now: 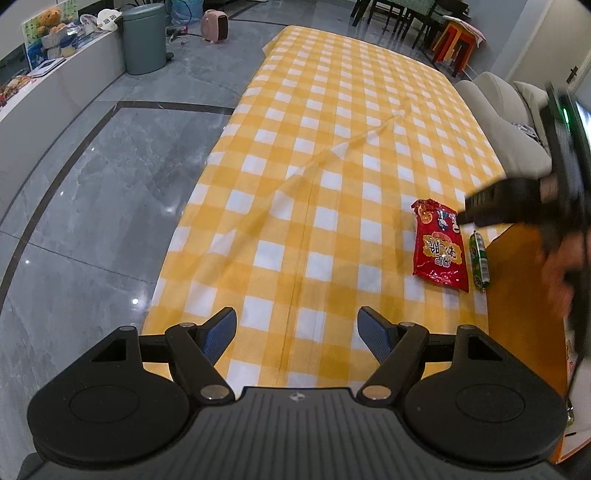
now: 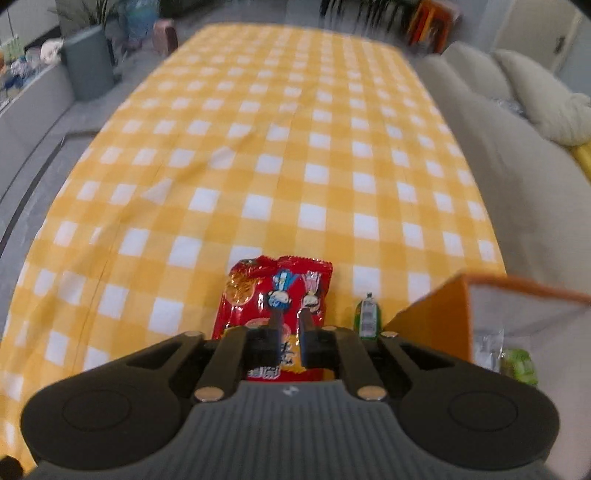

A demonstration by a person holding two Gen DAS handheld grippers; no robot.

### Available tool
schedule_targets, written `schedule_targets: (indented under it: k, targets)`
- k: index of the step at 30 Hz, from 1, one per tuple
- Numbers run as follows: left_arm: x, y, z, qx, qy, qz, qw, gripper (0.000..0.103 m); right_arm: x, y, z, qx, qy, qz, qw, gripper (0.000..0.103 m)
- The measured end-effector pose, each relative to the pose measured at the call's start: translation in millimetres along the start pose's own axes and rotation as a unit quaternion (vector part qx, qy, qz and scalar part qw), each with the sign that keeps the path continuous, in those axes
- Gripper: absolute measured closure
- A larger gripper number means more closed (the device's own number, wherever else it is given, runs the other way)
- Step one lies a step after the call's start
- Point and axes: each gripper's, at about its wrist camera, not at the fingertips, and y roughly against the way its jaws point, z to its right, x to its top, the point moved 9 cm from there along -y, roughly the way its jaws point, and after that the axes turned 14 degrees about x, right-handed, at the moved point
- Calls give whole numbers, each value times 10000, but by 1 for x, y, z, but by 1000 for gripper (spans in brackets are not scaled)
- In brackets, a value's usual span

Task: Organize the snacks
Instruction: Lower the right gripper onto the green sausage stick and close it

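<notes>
A red snack packet [image 1: 439, 251] [image 2: 277, 288] lies flat on the yellow checked tablecloth [image 1: 332, 147] [image 2: 295, 166]. A thin green sausage stick [image 1: 479, 264] [image 2: 366, 315] lies just to its right. Beside the stick stands an orange box [image 1: 524, 295] [image 2: 443, 314]. It holds a green packet [image 2: 519, 365] and a clear wrapper [image 2: 487, 350]. My right gripper [image 2: 289, 319] [image 1: 461, 218] hovers over the red packet, its jaws a narrow gap apart with nothing between them. My left gripper [image 1: 297, 325] hangs wide open and empty over the cloth near the table's front left.
A grey sofa [image 2: 498, 129] [image 1: 498, 110] runs along the table's right side. Grey tiled floor [image 1: 110, 184] lies to the left, with a green bin [image 1: 144, 40] and a pink heater [image 1: 214, 24] further back. Chairs and orange stools [image 1: 458, 40] stand beyond the far end.
</notes>
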Motion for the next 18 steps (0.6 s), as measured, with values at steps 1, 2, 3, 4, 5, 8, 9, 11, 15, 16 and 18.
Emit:
schedule_targets:
  k: [1,2,3,4,5,8,9,11,15,16,18]
  targets:
    - [0,-1,0,27,-11,0,10000,15,7,0,0,18,80,-151,9999,80]
    - [0,-2,0,64,-31,7,10000,15,15,-2,0,-16,212,-337,9992,74]
    - [0,-3,0,115,-52,18,9999,15,22,-2,2,-125,331,-483,9982,74]
    - [0,-5,0,171,-64,40,9998,15,29,-1,6,-320,407,-566,9971,74]
    - [0,-6,0,231,-56,60,9997,15,33,0,8,-531,594,-709,9943,74]
    - [1,-7,-1,330,-118,58,9994,15,36,-14,14,-631,1077,-1595,9793,73]
    - [1,-7,-1,334,-148,77,9993,15,35,-18,21,-590,1021,-1839,9759,72]
    - [2,-9,-1,378,-191,78,9991,15,34,-25,31,-565,964,-2188,9693,68]
    - [5,-16,0,453,-262,0,9986,15,26,-41,41,-550,890,-2702,9571,68]
    - [5,-19,0,456,-247,-53,9986,15,27,-45,41,-528,871,-2759,9558,69]
    - [4,-22,0,483,-248,-125,9984,15,28,-55,42,-585,908,-2788,9543,71]
